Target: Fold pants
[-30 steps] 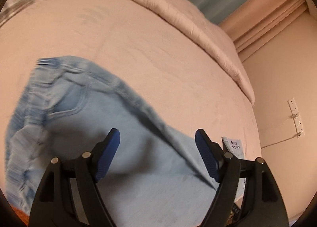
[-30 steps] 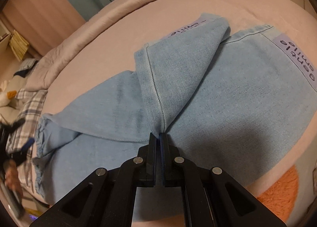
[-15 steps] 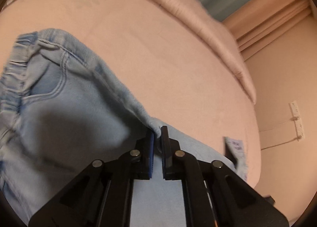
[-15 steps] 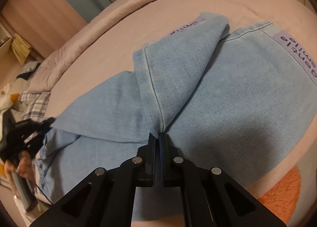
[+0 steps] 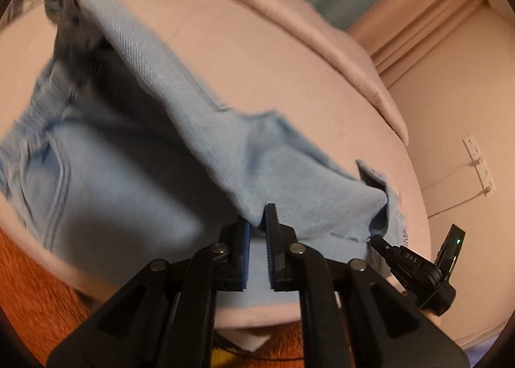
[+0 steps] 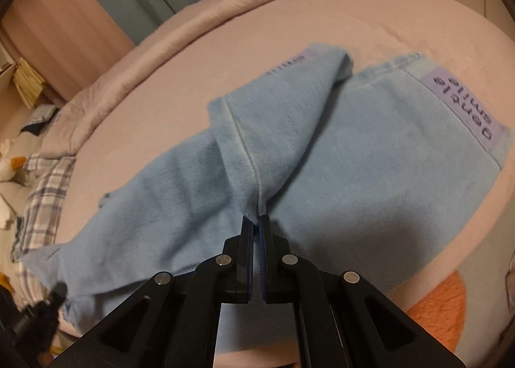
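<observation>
Left wrist view: both grippers clamp the pants mid-fold above the bed.

Left gripper [image 5: 257, 223] has its fingers closed on a raised fold of the light-blue pants [image 5: 135, 175]; right gripper [image 6: 256, 223] has its fingers closed on the leg seam near the hems. Pants lie lengthwise on the pink bed [image 6: 402, 14], one side lifted. Judgement: pinching the same edge at two points keeps it taut, so one leg can be laid squarely over the other.
</observation>
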`<state>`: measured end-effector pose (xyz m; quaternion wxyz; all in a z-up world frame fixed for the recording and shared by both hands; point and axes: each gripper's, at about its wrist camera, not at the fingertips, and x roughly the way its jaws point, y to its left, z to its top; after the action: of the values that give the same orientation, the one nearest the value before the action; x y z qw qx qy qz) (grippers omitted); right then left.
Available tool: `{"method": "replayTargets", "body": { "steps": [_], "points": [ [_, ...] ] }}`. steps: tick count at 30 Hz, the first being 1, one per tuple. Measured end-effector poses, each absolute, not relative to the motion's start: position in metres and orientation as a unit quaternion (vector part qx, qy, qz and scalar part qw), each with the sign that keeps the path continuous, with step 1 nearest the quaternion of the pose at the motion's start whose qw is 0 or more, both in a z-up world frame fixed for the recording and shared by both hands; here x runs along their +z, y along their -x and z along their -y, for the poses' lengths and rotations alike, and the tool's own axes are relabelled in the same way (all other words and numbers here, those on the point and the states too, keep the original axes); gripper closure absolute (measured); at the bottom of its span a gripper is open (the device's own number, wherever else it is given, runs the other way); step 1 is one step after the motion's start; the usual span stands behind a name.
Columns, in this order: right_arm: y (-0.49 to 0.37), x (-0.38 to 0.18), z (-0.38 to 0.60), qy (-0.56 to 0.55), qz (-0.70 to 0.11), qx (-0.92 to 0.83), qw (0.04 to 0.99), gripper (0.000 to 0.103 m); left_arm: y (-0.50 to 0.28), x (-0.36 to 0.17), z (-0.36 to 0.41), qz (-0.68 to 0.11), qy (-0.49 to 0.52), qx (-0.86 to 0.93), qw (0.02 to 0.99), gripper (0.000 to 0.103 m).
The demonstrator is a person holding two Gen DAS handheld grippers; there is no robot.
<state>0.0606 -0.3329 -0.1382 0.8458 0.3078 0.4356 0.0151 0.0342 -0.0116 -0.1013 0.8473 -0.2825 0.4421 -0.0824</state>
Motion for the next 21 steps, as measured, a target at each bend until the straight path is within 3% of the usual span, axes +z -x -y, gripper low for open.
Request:
{"method": "replayTargets", "body": {
  "steps": [6,10,12,21],
  "points": [
    [-0.061,-0.141,0.334,-0.314,-0.439,0.018,0.842,0.101,-0.037,-0.09,0.001,-0.426,0.275,-0.068,0.859,0.074],
    [-0.061,-0.139,0.333,-0.31,-0.438,0.016,0.843,0.101,-0.05,-0.087,-0.018,-0.424,0.278,-0.033,0.861,0.071],
    [-0.06,-0.139,0.333,-0.31,-0.439,0.017,0.843,0.101,-0.053,-0.088,-0.028,-0.425,0.288,-0.032,0.858,0.064],
    [-0.058,-0.142,0.338,-0.313,-0.438,0.022,0.843,0.101,-0.067,-0.071,-0.042,-0.421,0.288,-0.035,0.86,0.062]
  ]
}}
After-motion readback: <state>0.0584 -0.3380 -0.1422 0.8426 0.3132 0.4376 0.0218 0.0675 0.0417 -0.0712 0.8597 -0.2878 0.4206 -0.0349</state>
